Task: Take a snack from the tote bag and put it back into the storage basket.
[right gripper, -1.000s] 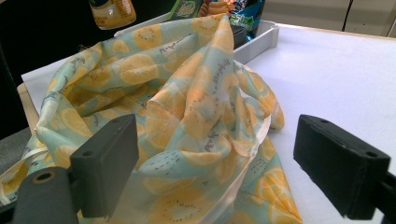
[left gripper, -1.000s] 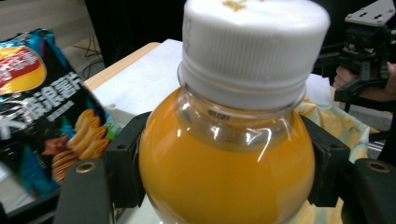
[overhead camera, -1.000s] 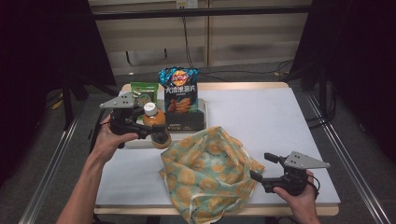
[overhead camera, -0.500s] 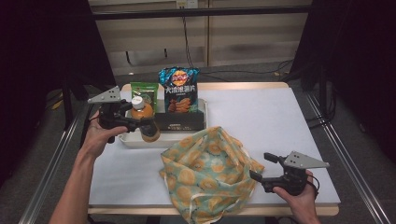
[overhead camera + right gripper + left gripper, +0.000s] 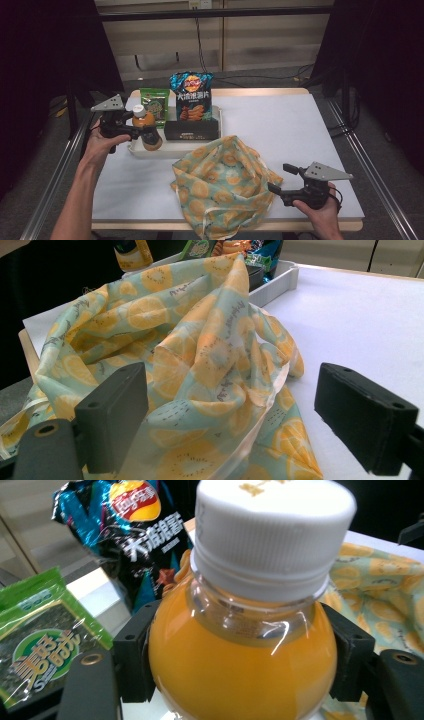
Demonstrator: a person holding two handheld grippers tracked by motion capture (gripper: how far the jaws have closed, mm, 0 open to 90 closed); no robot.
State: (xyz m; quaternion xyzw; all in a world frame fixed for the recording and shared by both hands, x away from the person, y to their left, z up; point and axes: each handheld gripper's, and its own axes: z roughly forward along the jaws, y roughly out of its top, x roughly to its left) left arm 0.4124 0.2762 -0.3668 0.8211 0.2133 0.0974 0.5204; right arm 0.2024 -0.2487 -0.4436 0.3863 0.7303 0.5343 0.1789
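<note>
A: Over the tray's (image 5: 175,148) left end, left gripper (image 5: 136,133) is clamped on the juice bottle (image 5: 145,131), pads squeezing its shoulder just under the white cap (image 5: 272,525).

B: Bagged yet?

A: No. Bottle is clear of the bag (image 5: 222,182), which lies slack on the table (image 5: 300,125). Chips (image 5: 191,96), green packet (image 5: 154,104) and black box (image 5: 193,129) sit in the tray.

B: Right gripper (image 5: 281,181)?

A: Jaws wide apart, gripping nothing, at the bag's edge. Looks like packing has barely begun.

Dim room, lit table.
Glare streaked the juice bottle (image 5: 240,650); nearby jaws blurred, and the surroundings stayed dark.
</note>
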